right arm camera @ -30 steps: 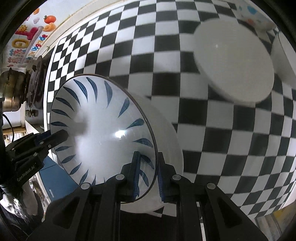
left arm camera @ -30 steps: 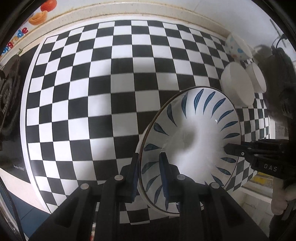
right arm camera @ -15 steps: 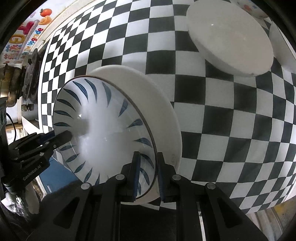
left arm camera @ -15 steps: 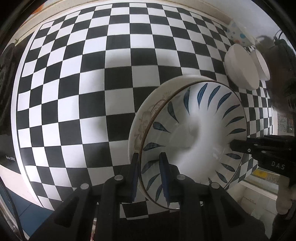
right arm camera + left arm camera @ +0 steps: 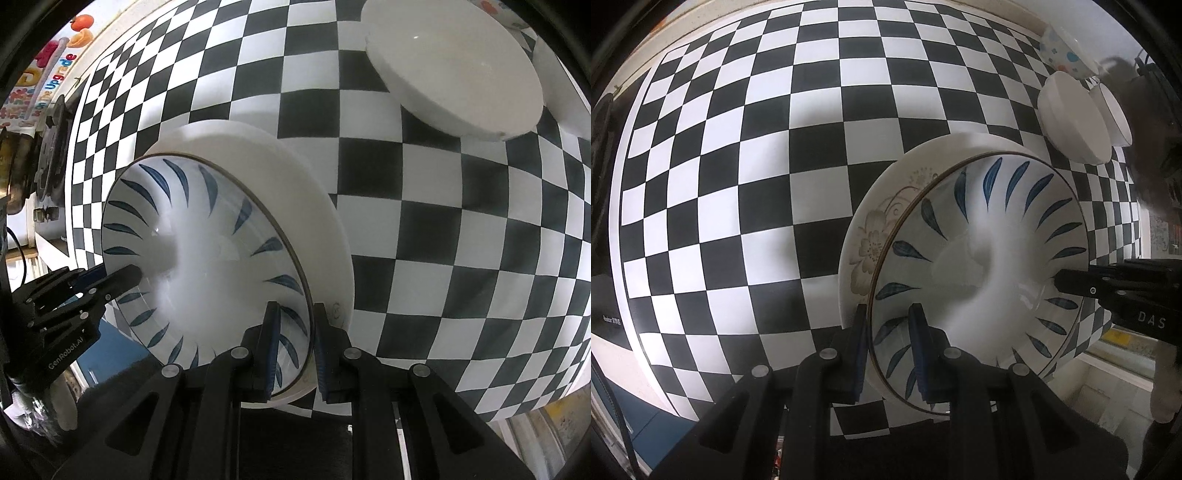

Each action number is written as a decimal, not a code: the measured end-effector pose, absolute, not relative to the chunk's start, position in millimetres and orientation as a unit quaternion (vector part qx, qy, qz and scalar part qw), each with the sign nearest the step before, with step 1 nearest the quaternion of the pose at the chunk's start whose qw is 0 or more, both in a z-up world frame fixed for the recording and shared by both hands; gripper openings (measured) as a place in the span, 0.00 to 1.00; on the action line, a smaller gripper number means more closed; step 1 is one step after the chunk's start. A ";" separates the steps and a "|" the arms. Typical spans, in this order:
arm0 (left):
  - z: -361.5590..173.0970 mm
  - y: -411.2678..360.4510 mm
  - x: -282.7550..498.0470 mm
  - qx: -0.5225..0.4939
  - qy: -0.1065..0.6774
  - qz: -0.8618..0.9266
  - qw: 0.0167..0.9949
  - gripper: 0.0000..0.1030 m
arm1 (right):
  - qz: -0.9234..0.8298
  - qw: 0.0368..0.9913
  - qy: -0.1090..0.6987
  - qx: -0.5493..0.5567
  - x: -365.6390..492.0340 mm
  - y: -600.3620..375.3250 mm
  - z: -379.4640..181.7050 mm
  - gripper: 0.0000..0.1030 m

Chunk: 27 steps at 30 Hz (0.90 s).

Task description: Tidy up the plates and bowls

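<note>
The left claw (image 5: 888, 354) is closed narrow on the rim of the blue-leaf plate (image 5: 979, 266), one pad inside and one outside the lip; the right claw (image 5: 293, 349) pinches the opposite rim in the same way, so the plate hangs between the two hands. Beneath it lies a flower-patterned plate (image 5: 871, 240), which rests on the checked worktop (image 5: 746, 177) toward its near edge; whether the two plates already touch cannot be settled from these views.

Handling: the blue-leaf plate is glazed ceramic, hence rigid, brittle and slick under rubber pads; its weight is probably moderate, and a two-sided rim grip shares that load evenly. Take hold at the rim only, pads square across the lip, on opposite ends of one diameter; a grip off the diameter would likely let the plate tip. Lower it level and centred onto the flower-patterned plate; glaze on glaze slides readily and chips at the edge.

Toward the far right corner of the worktop stand two white bowls (image 5: 1071, 122) and a dotted bowl (image 5: 1062, 51), well apart from the plates.
</note>
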<state>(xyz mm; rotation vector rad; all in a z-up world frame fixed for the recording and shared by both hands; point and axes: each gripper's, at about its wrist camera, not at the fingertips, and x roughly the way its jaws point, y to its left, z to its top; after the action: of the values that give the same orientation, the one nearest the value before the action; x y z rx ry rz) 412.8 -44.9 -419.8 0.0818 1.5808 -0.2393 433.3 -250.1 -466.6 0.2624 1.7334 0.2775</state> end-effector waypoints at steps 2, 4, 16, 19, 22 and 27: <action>-419.6 -44.2 412.3 0.037 0.707 -0.106 0.698 0.18 | 0.119 0.631 0.757 0.118 433.1 -249.9 -467.2 0.18; -419.7 -43.1 410.9 0.034 0.707 -0.105 0.699 0.18 | 0.118 0.631 0.758 0.119 432.6 -252.9 -466.9 0.18; -414.0 -35.2 409.3 0.023 0.710 -0.091 0.698 0.18 | 0.100 0.632 0.762 0.097 431.3 -241.9 -463.3 0.20; -413.2 -35.7 408.6 0.025 0.708 -0.088 0.700 0.18 | 0.095 0.634 0.762 0.088 432.3 -239.6 -460.0 0.20; -412.5 -35.9 408.5 0.025 0.708 -0.083 0.701 0.18 | 0.090 0.635 0.763 0.085 433.3 -237.9 -457.2 0.20; -412.4 -38.2 408.2 0.029 0.709 -0.075 0.701 0.18 | 0.086 0.627 0.769 0.092 436.0 -238.8 -455.0 0.20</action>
<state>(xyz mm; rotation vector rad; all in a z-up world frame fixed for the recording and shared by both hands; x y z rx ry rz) 408.2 -38.2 -412.4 0.0641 1.5783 -0.1667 436.0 -238.8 -455.0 0.2110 1.7621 0.1961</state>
